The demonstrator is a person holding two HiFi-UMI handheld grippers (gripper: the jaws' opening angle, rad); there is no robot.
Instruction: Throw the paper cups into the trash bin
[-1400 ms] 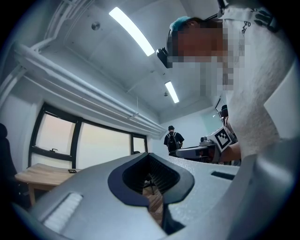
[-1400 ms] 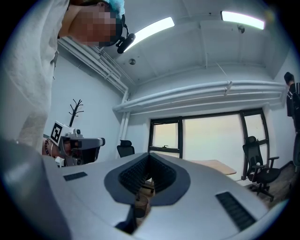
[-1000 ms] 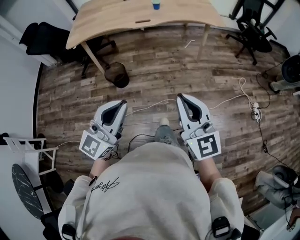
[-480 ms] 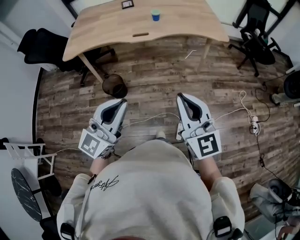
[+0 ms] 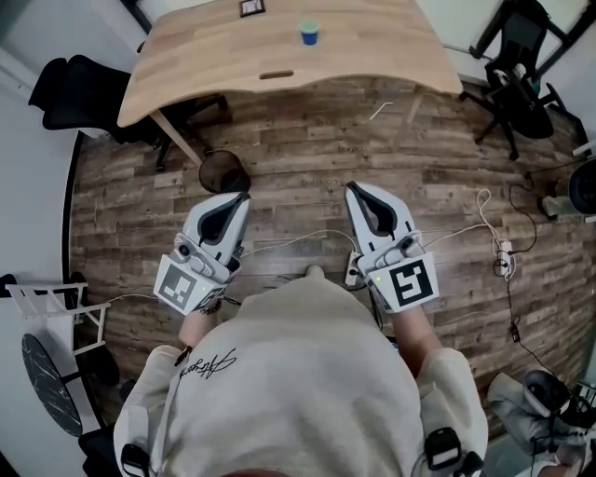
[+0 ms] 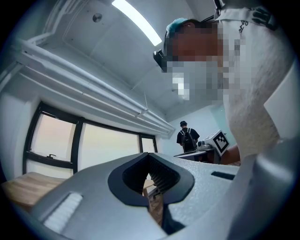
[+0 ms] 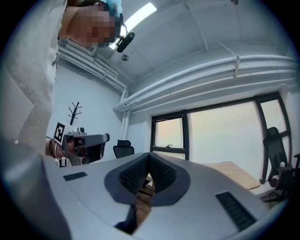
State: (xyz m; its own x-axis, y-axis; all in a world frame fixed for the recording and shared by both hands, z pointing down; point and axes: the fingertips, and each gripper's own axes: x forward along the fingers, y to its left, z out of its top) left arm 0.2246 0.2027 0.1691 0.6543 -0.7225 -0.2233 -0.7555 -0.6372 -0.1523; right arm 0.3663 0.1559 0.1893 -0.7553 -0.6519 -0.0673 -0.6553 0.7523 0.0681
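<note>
The paper cup [image 5: 309, 34] stands toward the table's [image 5: 391, 51] far edge, well beyond the left hand-held gripper [image 5: 242, 198] and right hand-held gripper [image 5: 352, 187]. Both are pressed together and empty. The cup is small, blue and upright.

A wooden table [image 5: 391, 56] carries a blue paper cup [image 5: 309, 33] and a small dark square [image 5: 250, 7]; a trash bin [image 5: 224, 172] stands on the plank floor [image 5: 307, 149].

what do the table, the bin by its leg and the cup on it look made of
Table: light wood, matte, with visible grain. Trash bin: probably dark wire mesh, since its wall looks see-through. Cup: blue, likely paper, but too small to confirm.
</note>
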